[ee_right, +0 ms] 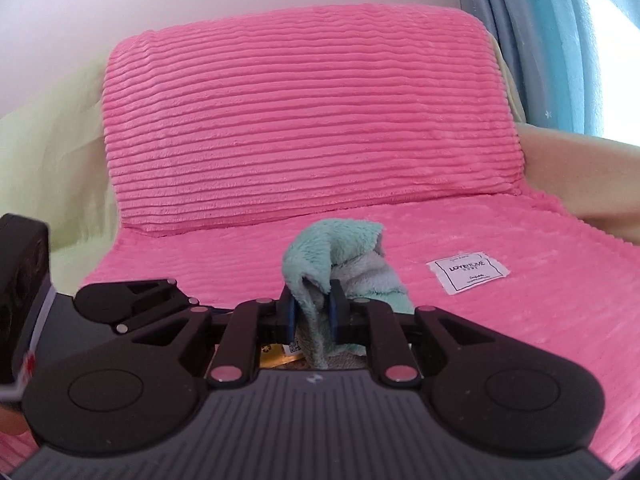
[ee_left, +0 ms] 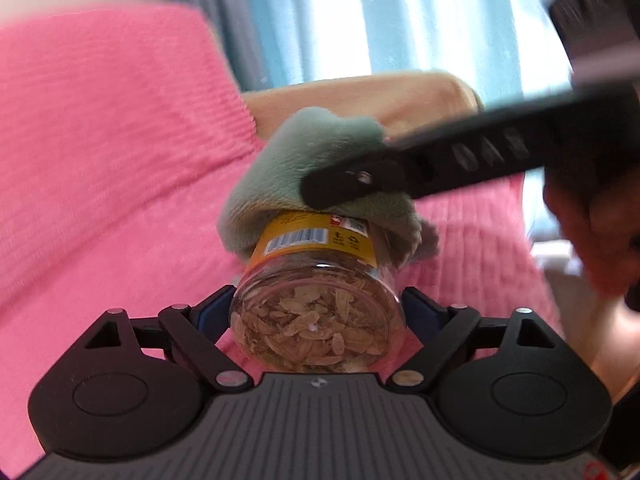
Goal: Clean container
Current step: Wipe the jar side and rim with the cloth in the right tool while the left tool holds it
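Nearest, our left gripper [ee_left: 318, 312] jaws clamp the jar [ee_left: 316, 300] base-first. Beyond, right gripper [ee_right: 313, 312] jaws pinch the green cloth [ee_left: 304, 172] draped over its far end, above the pink sofa [ee_right: 308, 140]. Wiping step, we judge; next, rub round the label.

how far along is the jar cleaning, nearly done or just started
Done: both pickups. The left gripper is shut on the jar near its base, and the right gripper is shut on the green cloth.
In hand: the cloth is draped over the jar's far end, against the yellow label.
Left: how clean the jar is cannot be judged; its clear base end is uncovered.
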Demonstrator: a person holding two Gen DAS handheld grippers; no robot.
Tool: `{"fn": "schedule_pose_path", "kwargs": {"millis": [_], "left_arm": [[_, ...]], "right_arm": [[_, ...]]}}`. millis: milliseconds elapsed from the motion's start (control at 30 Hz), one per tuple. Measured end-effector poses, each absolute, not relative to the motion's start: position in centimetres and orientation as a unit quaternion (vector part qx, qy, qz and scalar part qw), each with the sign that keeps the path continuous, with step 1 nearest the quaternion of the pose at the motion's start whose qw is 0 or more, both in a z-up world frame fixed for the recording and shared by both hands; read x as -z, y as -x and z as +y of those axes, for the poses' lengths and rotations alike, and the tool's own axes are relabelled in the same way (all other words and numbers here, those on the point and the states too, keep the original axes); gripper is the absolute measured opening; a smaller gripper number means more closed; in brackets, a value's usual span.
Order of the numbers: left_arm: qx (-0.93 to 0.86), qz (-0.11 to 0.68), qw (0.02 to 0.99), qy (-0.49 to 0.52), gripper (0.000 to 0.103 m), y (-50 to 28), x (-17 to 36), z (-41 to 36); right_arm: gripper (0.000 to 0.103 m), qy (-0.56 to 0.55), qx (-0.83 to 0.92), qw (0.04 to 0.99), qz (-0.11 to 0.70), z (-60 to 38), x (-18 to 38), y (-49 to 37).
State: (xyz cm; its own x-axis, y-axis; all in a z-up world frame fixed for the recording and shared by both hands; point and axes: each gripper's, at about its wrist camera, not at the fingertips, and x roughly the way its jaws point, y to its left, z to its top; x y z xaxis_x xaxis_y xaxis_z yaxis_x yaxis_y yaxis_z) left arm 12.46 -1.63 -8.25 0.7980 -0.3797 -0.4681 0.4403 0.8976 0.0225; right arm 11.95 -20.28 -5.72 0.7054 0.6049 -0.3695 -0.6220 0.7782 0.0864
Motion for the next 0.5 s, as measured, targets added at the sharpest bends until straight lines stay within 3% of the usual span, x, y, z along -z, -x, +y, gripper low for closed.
{"fn": "schedule_pose_path", "kwargs": {"millis": [133,300,500], "left_arm": [[0.227,0.255,0.938,0.065,0.090,-13.8,8.3,0.9],[0.240,0.286,0.915,0.155,0.090,-15.0,9.4,2.6],[0.242,0.281,0.918,0.141,0.087,-14.4,9.5,2.3]], "right_arm": [[0.012,0.018,-0.332,0.923,0.195,-20.6,5.6,-12.1],[0.012,0.021,-0.332,0.923,0.194,-20.4,5.5,-12.1],[0.012,0.019,-0.327,0.924,0.196,-20.5,5.5,-12.0]]}}
